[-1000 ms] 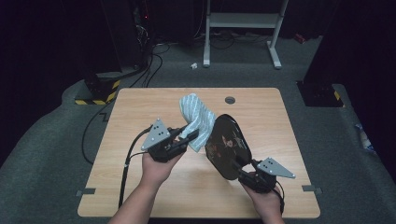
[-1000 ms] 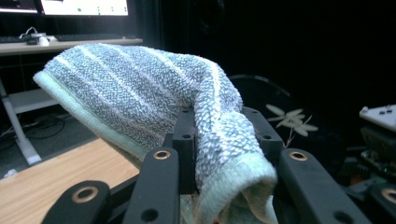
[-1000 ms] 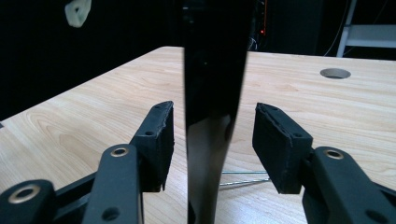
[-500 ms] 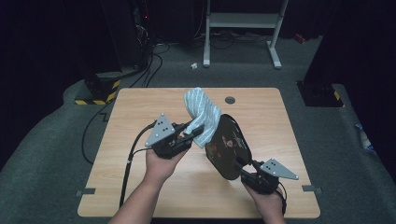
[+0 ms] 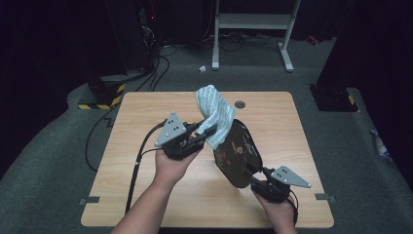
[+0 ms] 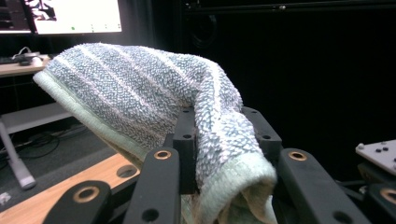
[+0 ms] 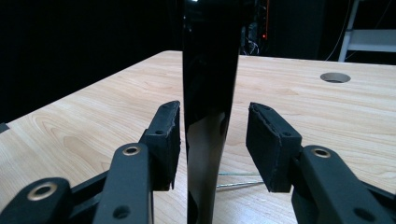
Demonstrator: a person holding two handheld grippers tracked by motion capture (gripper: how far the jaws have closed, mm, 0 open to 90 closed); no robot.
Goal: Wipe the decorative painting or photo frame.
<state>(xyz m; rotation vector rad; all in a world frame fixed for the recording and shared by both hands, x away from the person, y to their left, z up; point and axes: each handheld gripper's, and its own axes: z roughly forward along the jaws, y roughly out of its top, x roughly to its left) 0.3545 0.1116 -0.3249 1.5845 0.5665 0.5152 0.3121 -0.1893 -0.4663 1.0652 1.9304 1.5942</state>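
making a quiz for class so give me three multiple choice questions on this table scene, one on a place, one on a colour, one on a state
1. Where is the round hole in the table? A near the far edge; B near the person's edge; C at the left corner
2. What colour is the cloth? A red; B blue-grey with pale stripes; C yellow
3. How is the black tray? A flat on the table; B upside down on the floor; C tipped up on edge

1 A, it lies beyond the tray in the high view.
2 B, the left gripper view shows the stripes close up.
3 C, its face stands steeply over the table.
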